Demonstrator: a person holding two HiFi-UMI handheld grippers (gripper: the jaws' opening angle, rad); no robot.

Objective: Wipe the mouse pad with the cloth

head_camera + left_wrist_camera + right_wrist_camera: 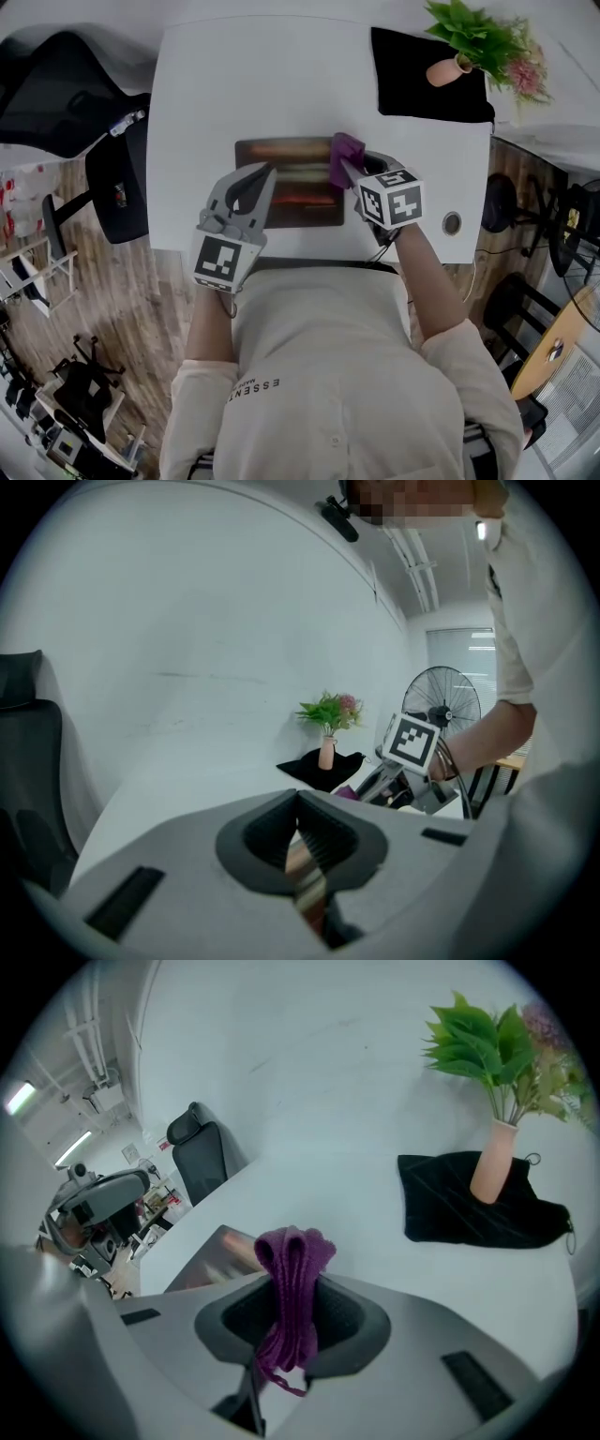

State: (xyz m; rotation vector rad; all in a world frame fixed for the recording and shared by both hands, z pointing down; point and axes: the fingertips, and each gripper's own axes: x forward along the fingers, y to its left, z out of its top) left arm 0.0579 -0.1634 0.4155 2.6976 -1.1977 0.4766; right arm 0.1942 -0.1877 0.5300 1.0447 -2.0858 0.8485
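A dark mouse pad [292,192] with a reddish pattern lies on the white table [262,84] near its front edge. My right gripper [345,169] is shut on a bunched purple cloth [345,153] at the pad's right end. In the right gripper view the cloth [292,1265] hangs folded between the jaws, with the pad [208,1258] just beyond to the left. My left gripper [265,172] hovers over the pad's left half, its jaws together with nothing in them. Through its narrow slit in the left gripper view [298,806] a strip of the pad [306,878] shows.
A black cloth [422,80] lies at the table's far right, with a small vase of green plant [469,42] on it. A cable hole [452,223] sits near the right front edge. A black office chair [112,178] stands left of the table. A fan [441,700] stands beyond.
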